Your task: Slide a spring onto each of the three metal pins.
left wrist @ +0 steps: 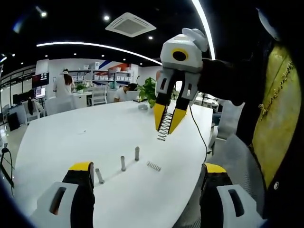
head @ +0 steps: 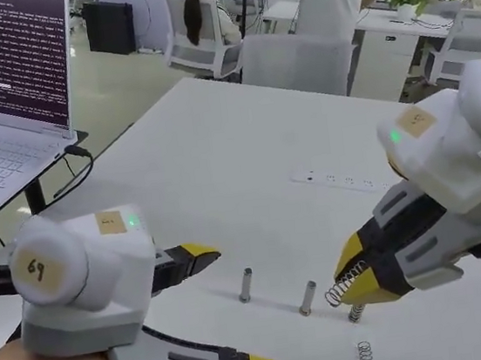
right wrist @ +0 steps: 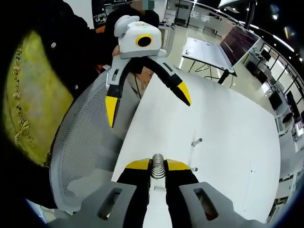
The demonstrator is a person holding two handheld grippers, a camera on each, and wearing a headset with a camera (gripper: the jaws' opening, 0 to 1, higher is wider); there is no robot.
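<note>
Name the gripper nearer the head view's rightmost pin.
Right. The right gripper, holding a spring, hovers just above that pin; the left gripper sits beyond the other two pins.

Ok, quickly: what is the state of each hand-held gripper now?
Left hand-held gripper: open, holding nothing.
Right hand-held gripper: shut on a spring.

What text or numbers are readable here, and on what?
"69": handwritten on the cap sticker of the left gripper.
Top sticker on the same gripper: mark too small to read.
Body sticker on the right gripper: scribble, not legible.
Laptop screen: lines of terminal text, too small to read.
</note>
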